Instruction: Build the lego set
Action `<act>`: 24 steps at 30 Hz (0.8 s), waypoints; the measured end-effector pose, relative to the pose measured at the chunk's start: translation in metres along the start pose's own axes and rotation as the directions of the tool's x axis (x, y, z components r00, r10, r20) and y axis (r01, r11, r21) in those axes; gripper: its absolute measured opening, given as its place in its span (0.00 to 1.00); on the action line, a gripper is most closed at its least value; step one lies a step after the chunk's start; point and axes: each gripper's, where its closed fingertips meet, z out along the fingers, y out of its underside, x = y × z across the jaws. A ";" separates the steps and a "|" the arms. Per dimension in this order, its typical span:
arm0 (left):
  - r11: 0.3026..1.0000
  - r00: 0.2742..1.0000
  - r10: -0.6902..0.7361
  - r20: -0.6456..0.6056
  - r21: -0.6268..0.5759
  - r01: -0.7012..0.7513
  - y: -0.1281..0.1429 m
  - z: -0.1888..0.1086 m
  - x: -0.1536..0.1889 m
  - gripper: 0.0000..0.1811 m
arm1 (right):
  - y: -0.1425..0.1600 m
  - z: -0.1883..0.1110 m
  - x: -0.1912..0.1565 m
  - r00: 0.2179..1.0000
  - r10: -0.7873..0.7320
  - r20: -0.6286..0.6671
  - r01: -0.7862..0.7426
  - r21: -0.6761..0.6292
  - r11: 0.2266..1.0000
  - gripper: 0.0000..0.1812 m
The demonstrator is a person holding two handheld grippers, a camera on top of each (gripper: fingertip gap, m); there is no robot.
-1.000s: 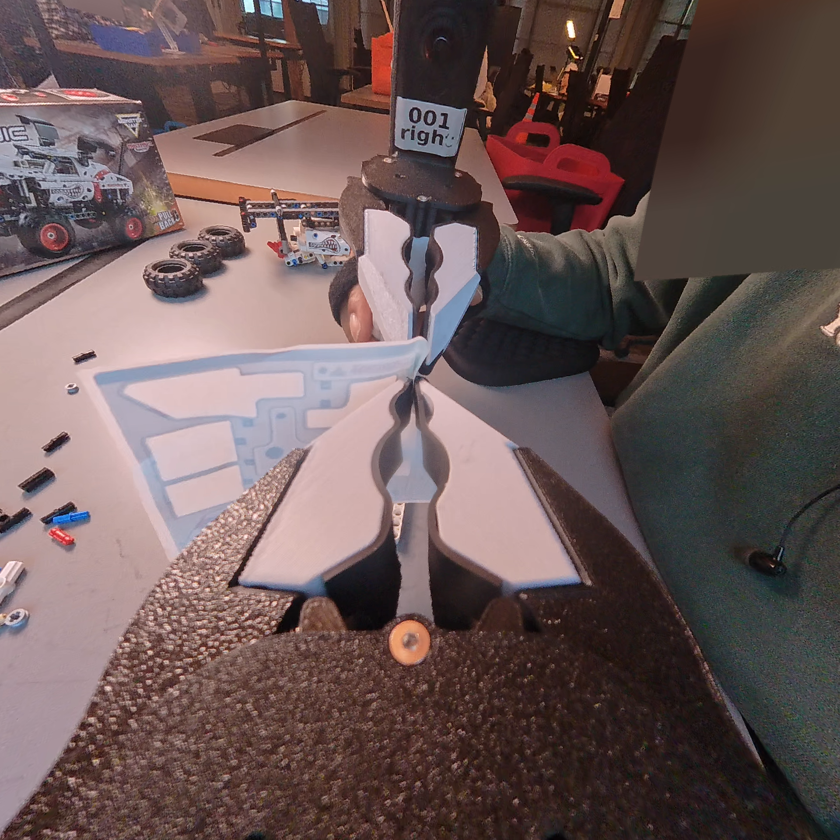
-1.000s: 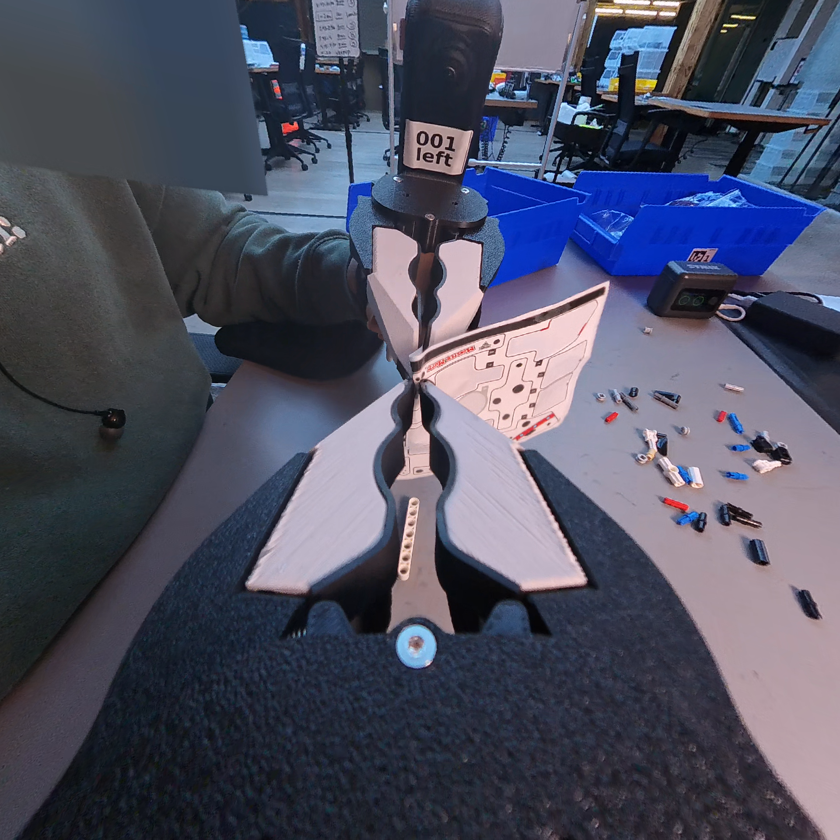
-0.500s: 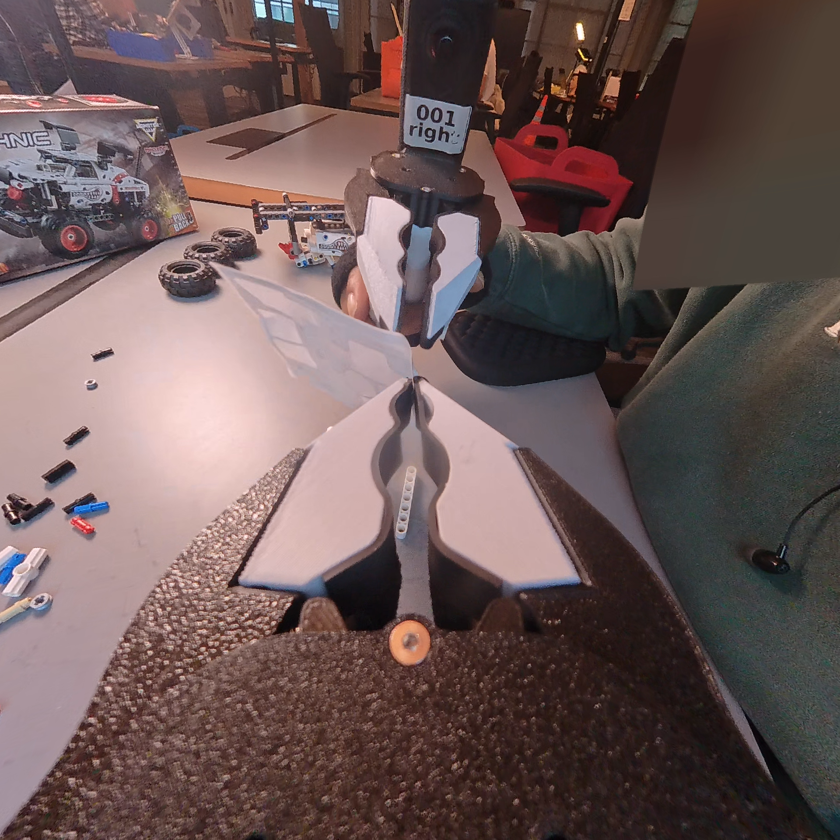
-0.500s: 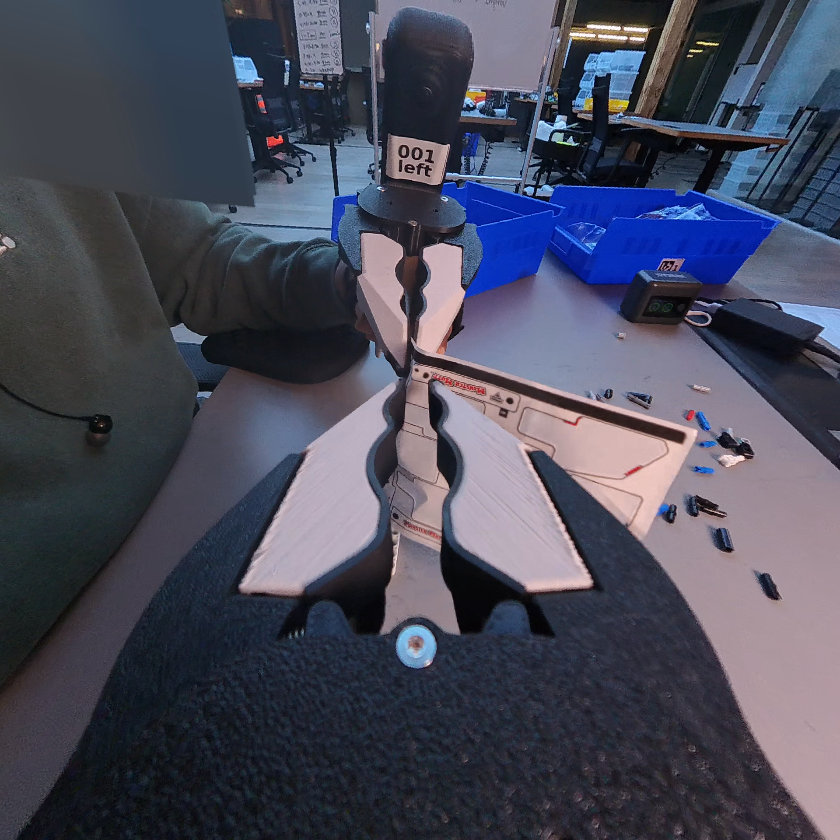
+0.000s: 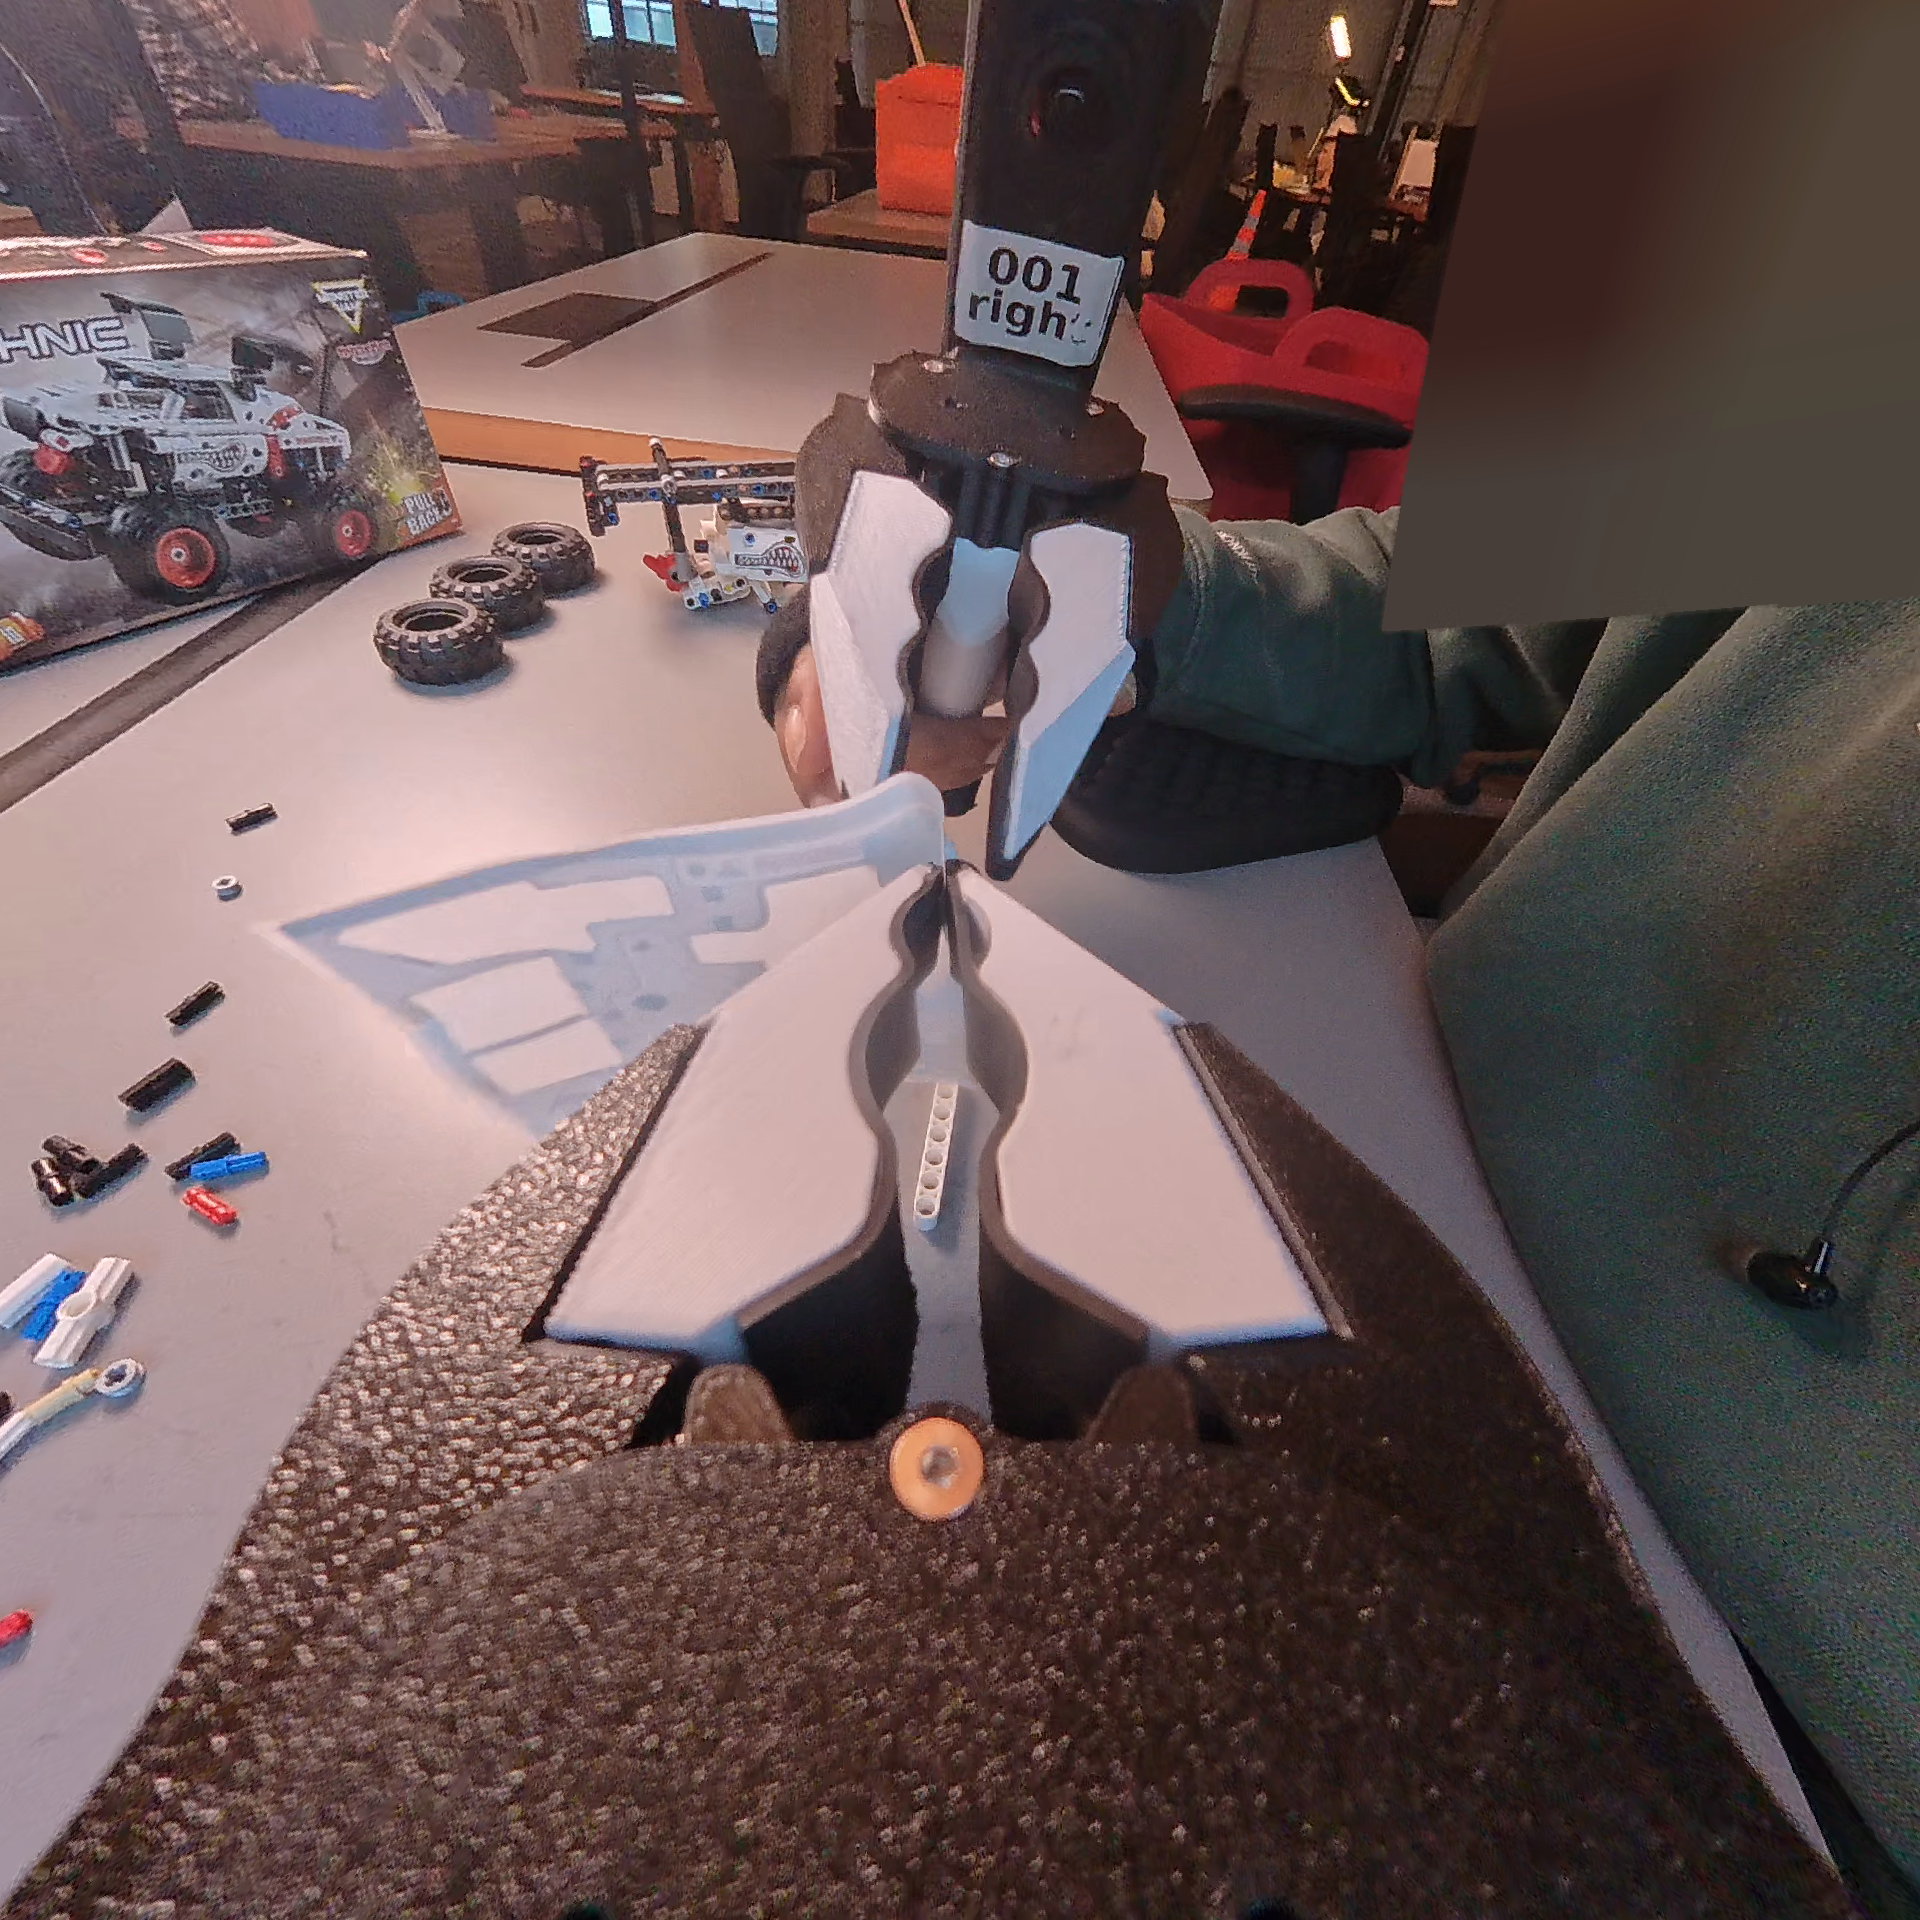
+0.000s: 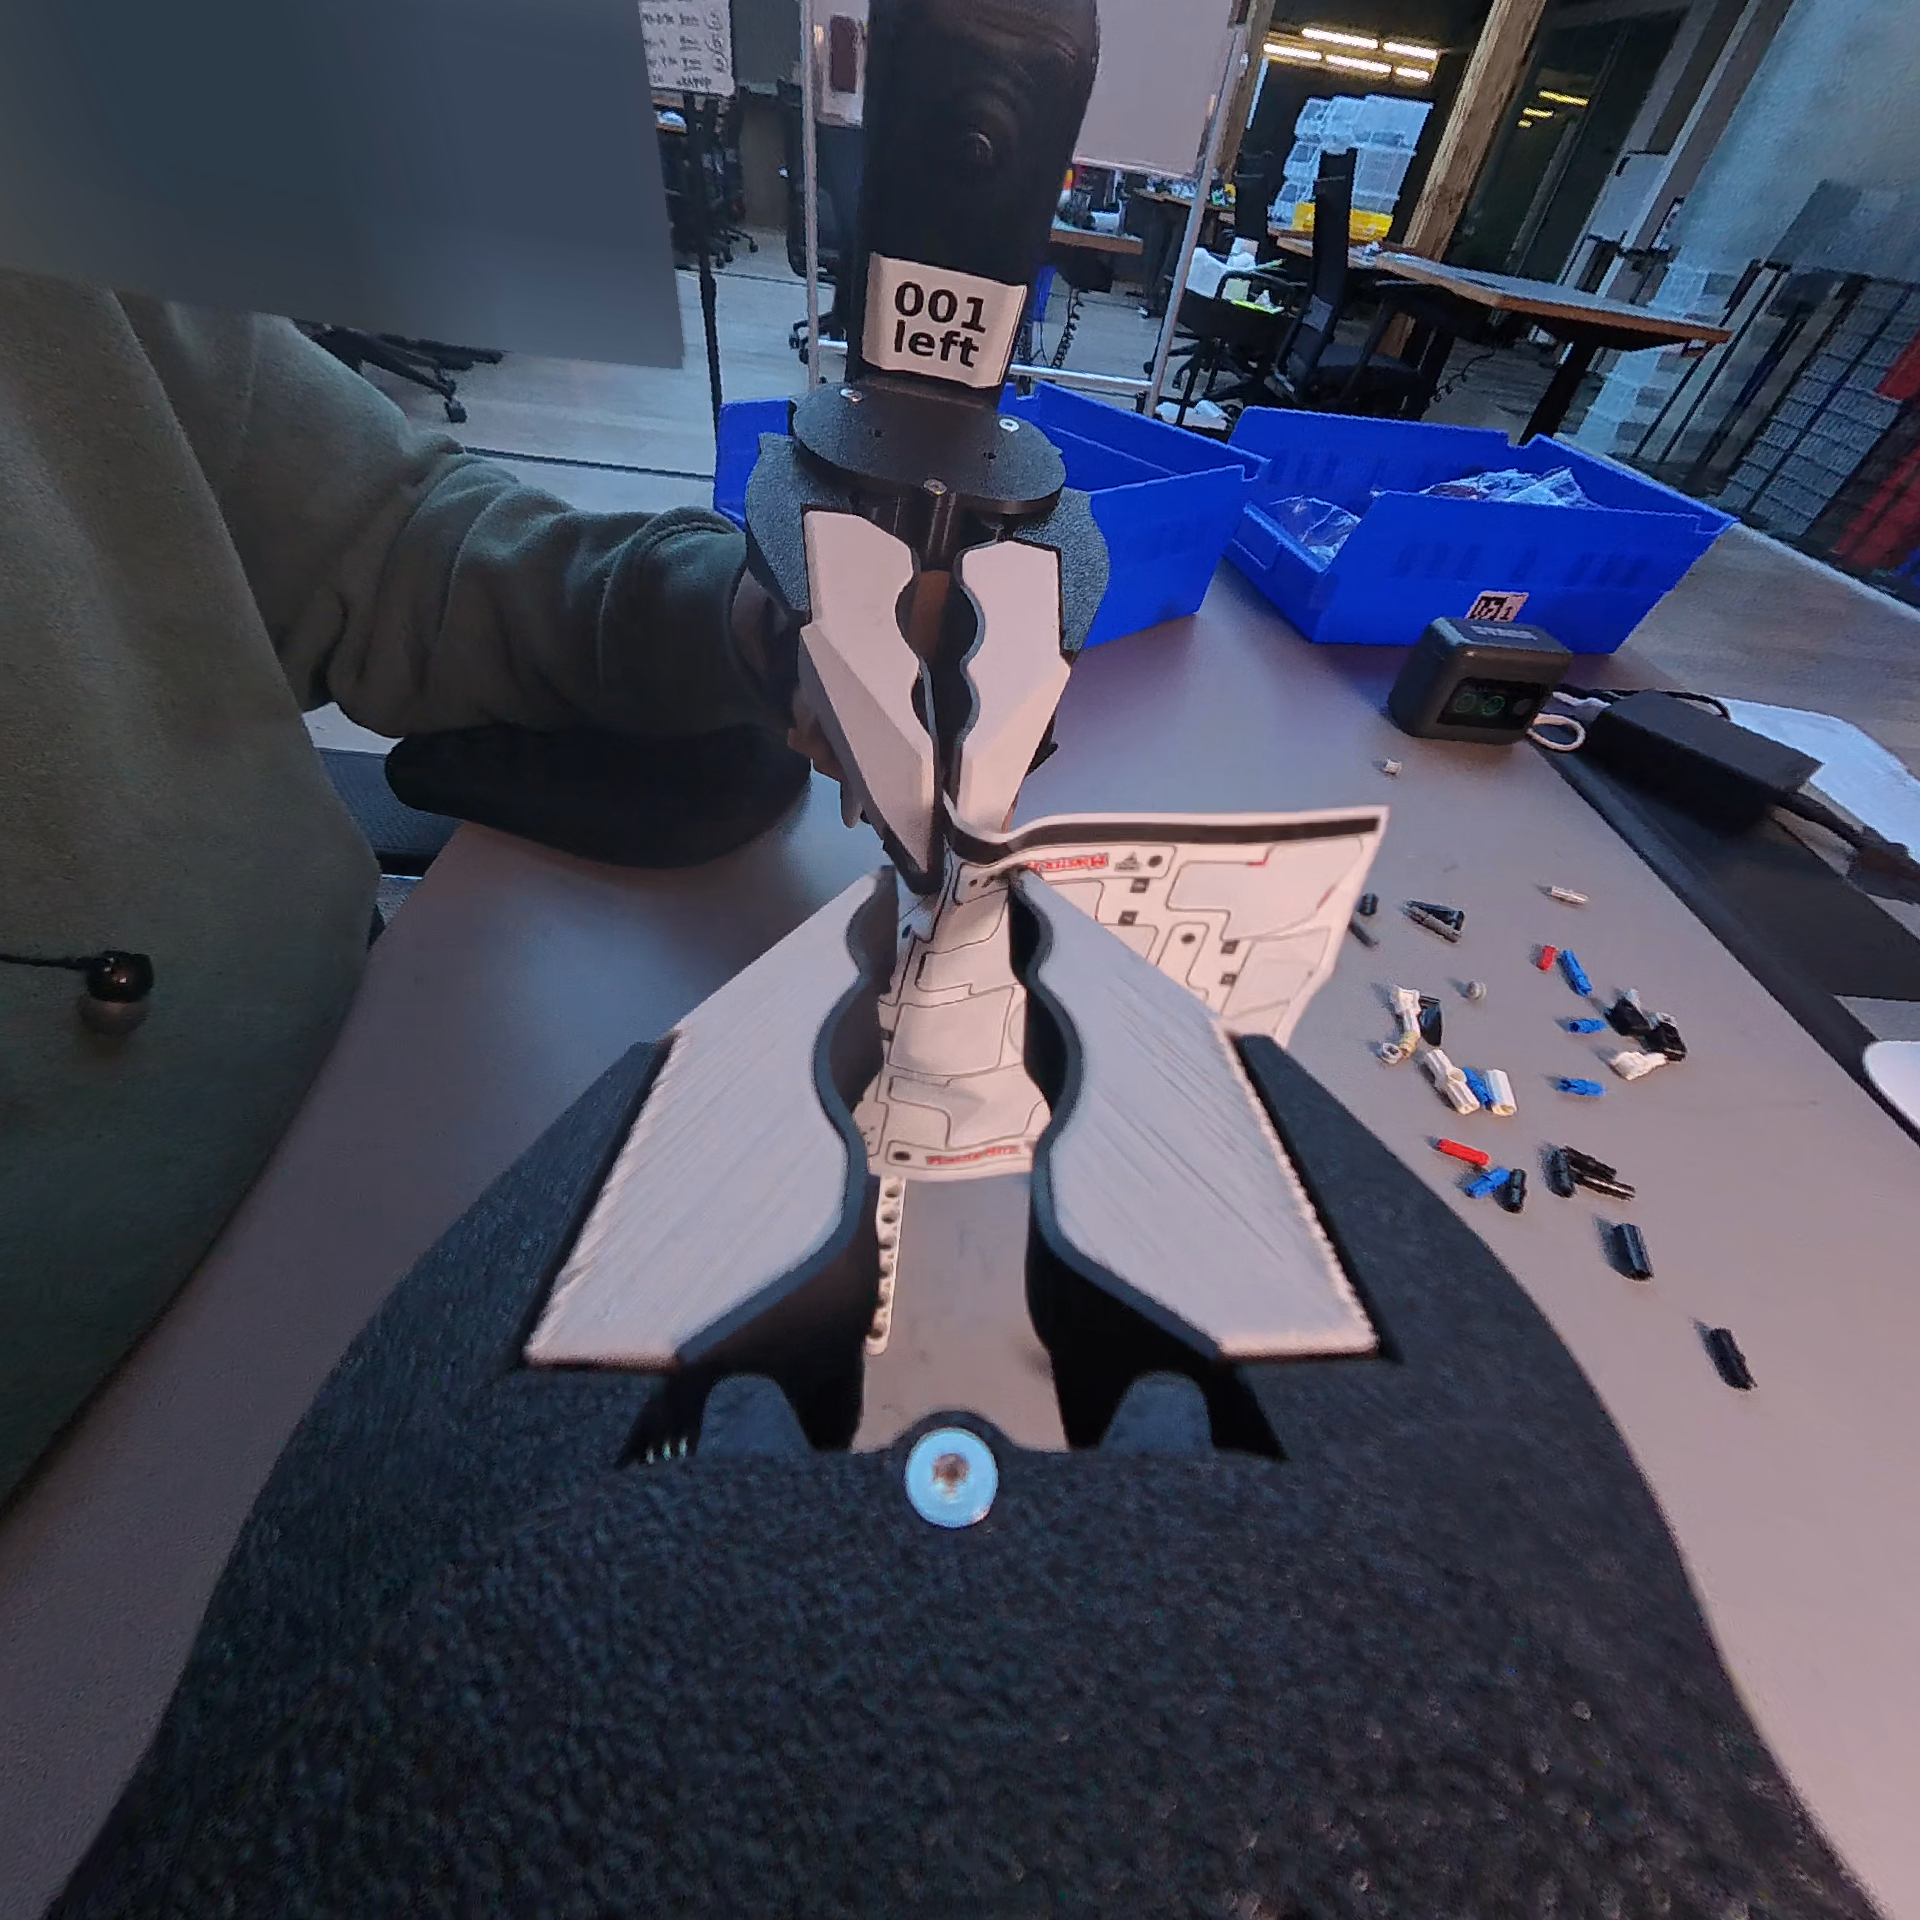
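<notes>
The right gripper has just let go of the sticker sheet. 1 second ago both grippers pinched it at the same corner. Now the right jaws stand apart, with the sheet hanging loosely through the gap between them. The left gripper has its jaws clamped together on the sheet's corner and alone carries it. The sheet is in the air above the grey surface, curling from that corner out toward the loose parts, printed face to the right wrist view and blank back to the left. That suggests the right gripper is being freed to re-grip, probably to peel a sticker off or to take the sheet at a better spot. With only 1 pinch on a floppy sheet, it may swing or fold. A white holed beam lies on the surface just under the grippers, possibly the piece meant to take a sticker. The build looks far from done: a partial chassis and 3 tyres sit apart near the set's box. Whether that box is open cannot be told. Small pins are scattered loose, in no container. Of the 2 blue bins at the far edge, the farther holds clear bags. The nearer bin's inside is hidden.
</notes>
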 end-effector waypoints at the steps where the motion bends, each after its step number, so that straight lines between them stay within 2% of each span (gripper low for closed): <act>1: 1.000 1.000 0.004 0.001 -0.005 -0.004 0.001 0.001 0.000 0.00 | -0.001 0.000 0.000 1.000 0.003 0.002 -0.003 0.006 1.000 0.09; 11: 1.000 1.000 0.006 0.010 0.004 -0.006 -0.001 -0.001 -0.001 0.00 | -0.002 -0.007 0.002 1.000 0.021 0.016 -0.022 0.028 0.999 0.01; 24: 1.000 1.000 0.013 0.014 -0.002 -0.013 0.000 -0.001 -0.002 0.00 | -0.004 -0.012 0.006 0.999 0.037 0.016 -0.038 0.046 0.998 0.00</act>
